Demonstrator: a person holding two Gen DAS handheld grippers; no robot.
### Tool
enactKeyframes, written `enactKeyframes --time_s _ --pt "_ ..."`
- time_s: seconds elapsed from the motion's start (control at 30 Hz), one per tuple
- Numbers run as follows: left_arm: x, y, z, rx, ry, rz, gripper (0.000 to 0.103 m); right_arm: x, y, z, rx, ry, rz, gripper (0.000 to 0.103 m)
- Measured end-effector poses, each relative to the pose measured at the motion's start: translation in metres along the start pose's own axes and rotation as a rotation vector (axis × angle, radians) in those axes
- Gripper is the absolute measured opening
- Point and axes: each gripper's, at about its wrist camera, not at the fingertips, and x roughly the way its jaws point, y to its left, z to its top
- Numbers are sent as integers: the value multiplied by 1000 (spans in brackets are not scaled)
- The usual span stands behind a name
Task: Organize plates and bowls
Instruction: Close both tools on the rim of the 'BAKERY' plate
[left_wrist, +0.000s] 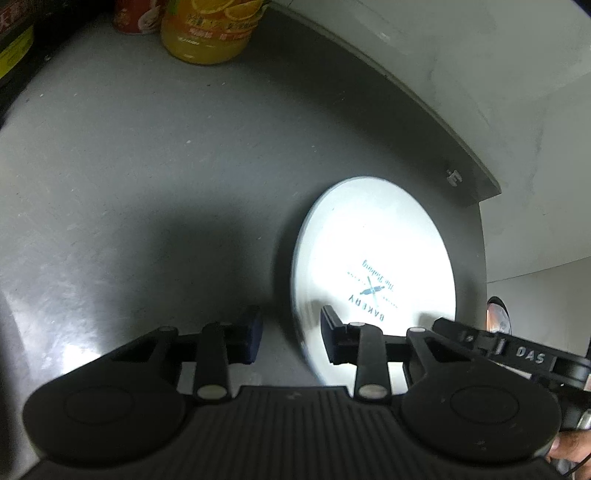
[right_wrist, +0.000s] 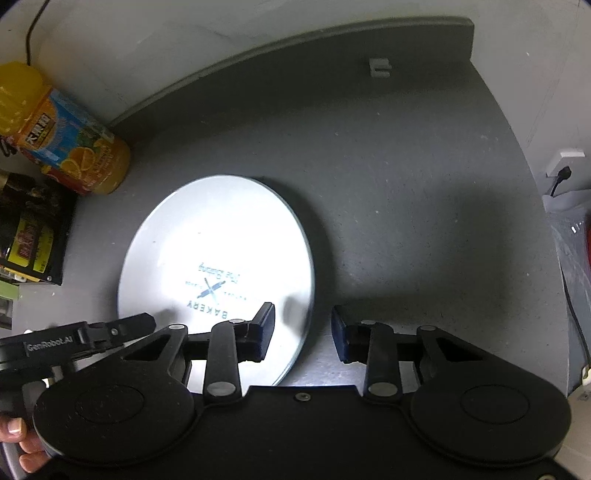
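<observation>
Right wrist view alone shows wall socket. Round white plate with blue bakery print flat on grey countertop. Left gripper and right gripper each straddle plate rim, jaws narrowed, pads apart from rim.

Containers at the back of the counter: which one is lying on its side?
The orange juice bottle appears tipped over, its yellow cap end toward the wall. The dark jar beside it looks upright.

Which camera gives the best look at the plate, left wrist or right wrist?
The right wrist view. There the plate shows almost whole, with its BAKERY print readable; only the near edge is covered by the right gripper and the left gripper. In the left wrist view the plate sits off to the right, and its lower part is hidden behind the left gripper.
</observation>
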Motion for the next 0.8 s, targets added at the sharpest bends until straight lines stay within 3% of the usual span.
enactKeyframes --time_s 0.1,0.37,0.8 --pt "2 -4 2 8 -2 3 30 6 -3 -2 1 3 15 29" --pt "7 1 4 -21 -15 -22 10 10 -4 -5 -26 -32 63 22" --pt "-7 5 8 -22 -42 -37 8 -20 7 -13 -134 -98 68 13"
